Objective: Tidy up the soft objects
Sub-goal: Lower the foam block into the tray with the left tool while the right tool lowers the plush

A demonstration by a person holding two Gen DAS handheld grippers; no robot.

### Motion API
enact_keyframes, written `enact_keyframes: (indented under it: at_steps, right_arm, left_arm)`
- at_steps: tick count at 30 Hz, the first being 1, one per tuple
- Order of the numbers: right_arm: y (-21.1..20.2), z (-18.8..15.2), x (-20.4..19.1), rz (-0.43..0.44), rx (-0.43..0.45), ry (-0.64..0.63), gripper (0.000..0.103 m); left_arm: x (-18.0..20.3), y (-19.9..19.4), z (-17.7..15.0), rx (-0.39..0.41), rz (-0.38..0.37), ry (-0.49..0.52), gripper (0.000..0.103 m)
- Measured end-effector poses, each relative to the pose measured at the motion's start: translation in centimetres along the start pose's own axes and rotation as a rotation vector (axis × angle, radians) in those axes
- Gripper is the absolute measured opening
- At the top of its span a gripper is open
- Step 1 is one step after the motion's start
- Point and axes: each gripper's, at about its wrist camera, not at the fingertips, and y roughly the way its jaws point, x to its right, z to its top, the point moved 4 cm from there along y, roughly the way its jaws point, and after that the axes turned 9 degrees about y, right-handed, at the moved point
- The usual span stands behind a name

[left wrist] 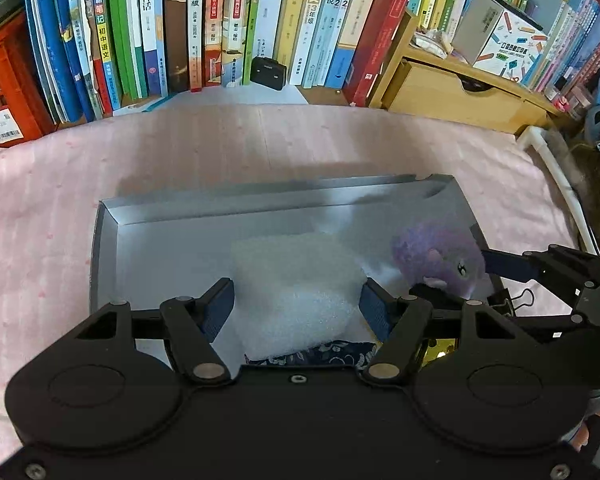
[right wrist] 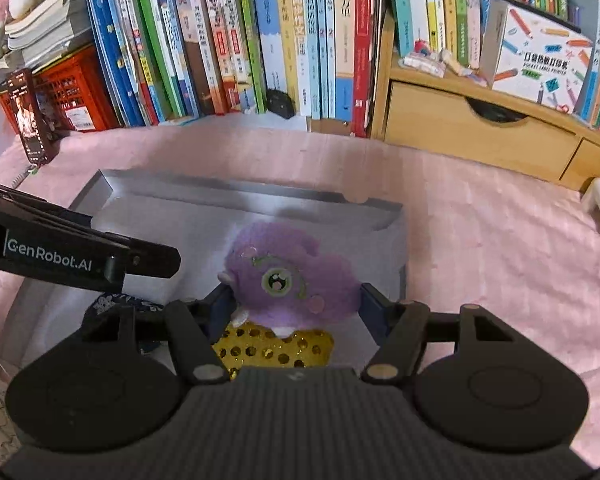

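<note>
Foam block: white spongy foam block (left wrist: 296, 300) sits between the blue pads of the left gripper (left wrist: 296, 304); pads look pressed to its two sides, so held at mid width.
Plush toy: purple fuzzy plush toy with a green embroidered eye (right wrist: 290, 280) sits between the pads of the right gripper (right wrist: 296, 304); the left pad touches, and I cannot tell whether the right one does; jaws at mid width.
Beneath them: dark blue patterned cloth piece (left wrist: 332, 354) under the foam; yellow sequinned soft piece (right wrist: 274, 346) under the plush.
Tray: grey shallow cardboard box lid (left wrist: 104, 264) carries all four, foam toward its left wall, plush toward its right wall, near its front edge.
Carrier: pink dotted cloth-covered desk (left wrist: 40, 220); tray in its middle.
Far edge: row of upright books (left wrist: 220, 24), wooden drawer unit (left wrist: 452, 92) at the desk's back right corner.
Step, judged: placing both soft things into the tray.
Next move, judged: settle each on the tray floor, open the jaws wide, lift straight out without dragging the soft pieces.
</note>
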Motion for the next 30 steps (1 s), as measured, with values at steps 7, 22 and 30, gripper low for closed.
enact_keyframes:
  at_steps: [7,22,30]
  right_arm:
    - [0.8,0.1,-0.1,-0.005,-0.053,-0.009,0.069]
    - [1.1,0.0,-0.5,-0.012,-0.083,-0.033,0.073]
    - [0.1,0.1,-0.4,-0.009,-0.063,-0.032,0.078]
  left_arm:
    - [-0.2,0.9,-0.4,-0.024,0.002,-0.006,0.064]
    - [0.3,1.5,-0.8,-0.053,-0.038,-0.008,0.065]
    - [0.5,0.1,-0.6,-0.037,-0.034,-0.008,0.073]
